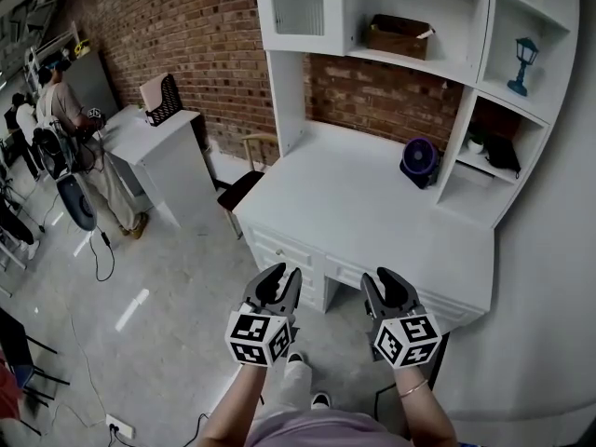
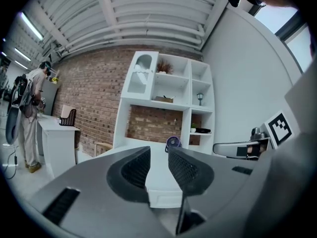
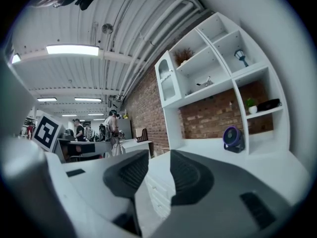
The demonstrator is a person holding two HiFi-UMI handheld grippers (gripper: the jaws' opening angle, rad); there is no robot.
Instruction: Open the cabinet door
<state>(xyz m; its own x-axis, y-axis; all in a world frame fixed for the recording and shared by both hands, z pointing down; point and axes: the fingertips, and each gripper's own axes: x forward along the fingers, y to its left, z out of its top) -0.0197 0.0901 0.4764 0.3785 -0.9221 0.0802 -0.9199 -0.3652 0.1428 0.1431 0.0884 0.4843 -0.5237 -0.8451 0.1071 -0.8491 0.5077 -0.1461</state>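
The cabinet door (image 1: 298,3) is a white-framed ribbed-glass door at the upper left of the white hutch, and it stands closed. It also shows in the left gripper view as the arched door (image 2: 140,76) and in the right gripper view as the same door (image 3: 168,83). My left gripper (image 1: 277,282) and right gripper (image 1: 386,282) hover side by side in front of the desk's front edge, well below and short of the door. Both are open with nothing between the jaws, as the left gripper (image 2: 158,155) and the right gripper (image 3: 159,157) show in their own views.
The white desk (image 1: 354,203) carries a purple fan (image 1: 420,161). The hutch shelves hold a brown basket (image 1: 399,35) and a blue lantern (image 1: 523,63). A chair (image 1: 244,186) stands at the desk's left end. A person (image 1: 70,128) stands by a white side table (image 1: 158,147).
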